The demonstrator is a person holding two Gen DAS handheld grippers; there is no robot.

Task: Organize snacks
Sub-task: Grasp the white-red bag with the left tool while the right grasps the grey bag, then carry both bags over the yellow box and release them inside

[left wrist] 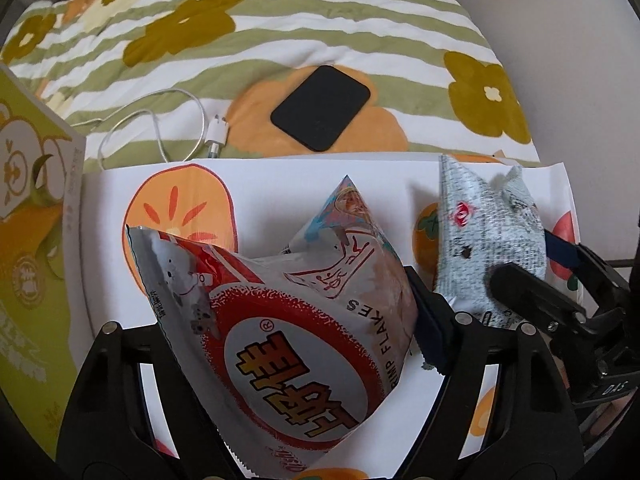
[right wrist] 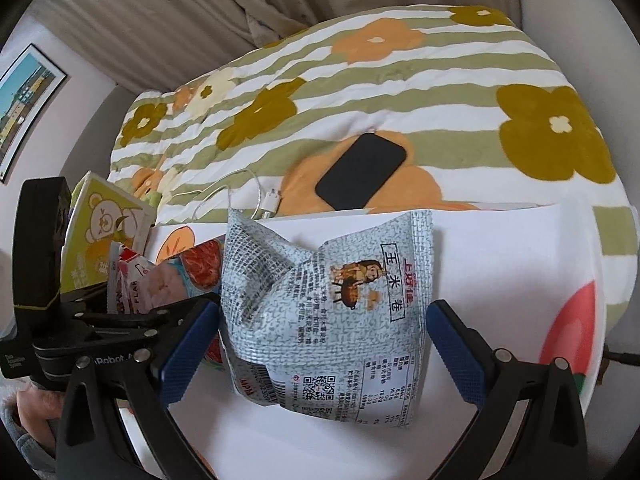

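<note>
Straddling the red-and-white foil shrimp-flakes snack bag, the left gripper stood with its jaws spread wide; one blue-padded finger lay against the bag's side, while the opposite finger was hidden behind the bag, so whether the bag was actually clamped could not be told. The bag stood tilted on the white box lid printed with orange persimmons.

The right gripper was also spread, its blue pads set on either side of the pale grey-blue crinkled corn-roll snack packet. The near pad sat just beside the packet's left edge; the far pad stood slightly apart from its right edge. The packet rested on the same white lid, just beside the shrimp-flakes bag, and appeared at right in the left wrist view.

A green-and-yellow cardboard box with a bear print stood at the lid's left edge. Beyond the lid lay a green-and-white striped quilt with orange and olive flowers, carrying a flat black rounded rectangular device and a white coiled charging cable. A framed picture hung on the wall beside beige curtains.
</note>
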